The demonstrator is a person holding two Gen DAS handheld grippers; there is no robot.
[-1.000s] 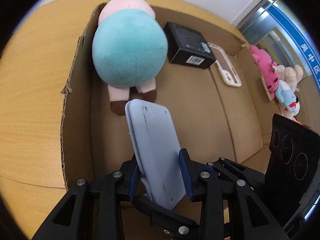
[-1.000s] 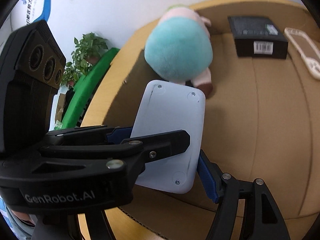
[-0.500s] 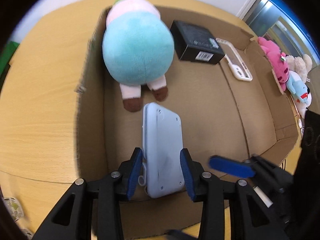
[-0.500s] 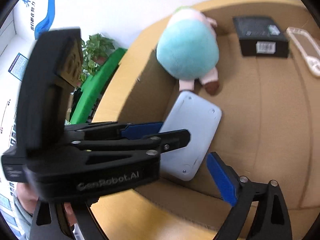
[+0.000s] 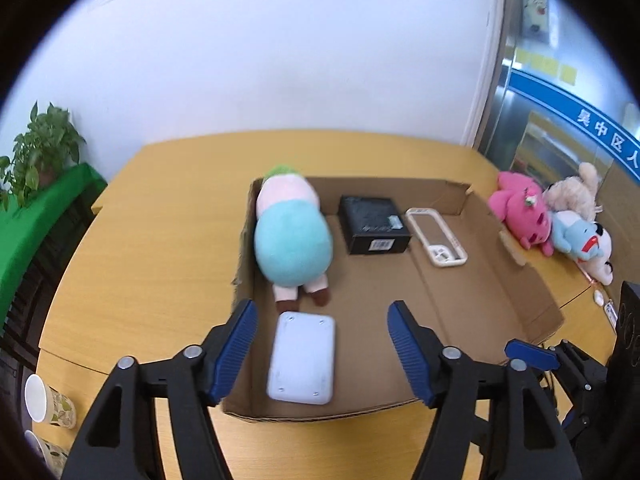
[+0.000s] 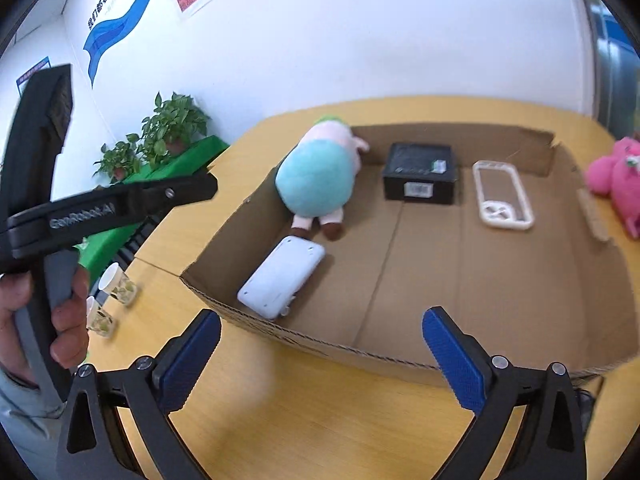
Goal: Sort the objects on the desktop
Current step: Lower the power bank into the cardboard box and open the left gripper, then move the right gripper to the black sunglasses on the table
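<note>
left gripper (image 5: 320, 346) is opening with nothing between its jaws; right gripper (image 6: 322, 354) is opening too, equally empty. the pale blue device (image 5: 302, 362) lies flat in the near left corner of the cardboard box (image 5: 520, 300), just near the teal plush toy (image 5: 292, 240); a black box (image 5: 374, 228) and clear phone case (image 5: 436, 236) lie farther right. next, probably fetch the pink plush (image 5: 520, 212) outside the box, clearing its wall. yellow wooden table (image 5: 160, 220), white wall, potted plants (image 6: 160, 136).
</note>
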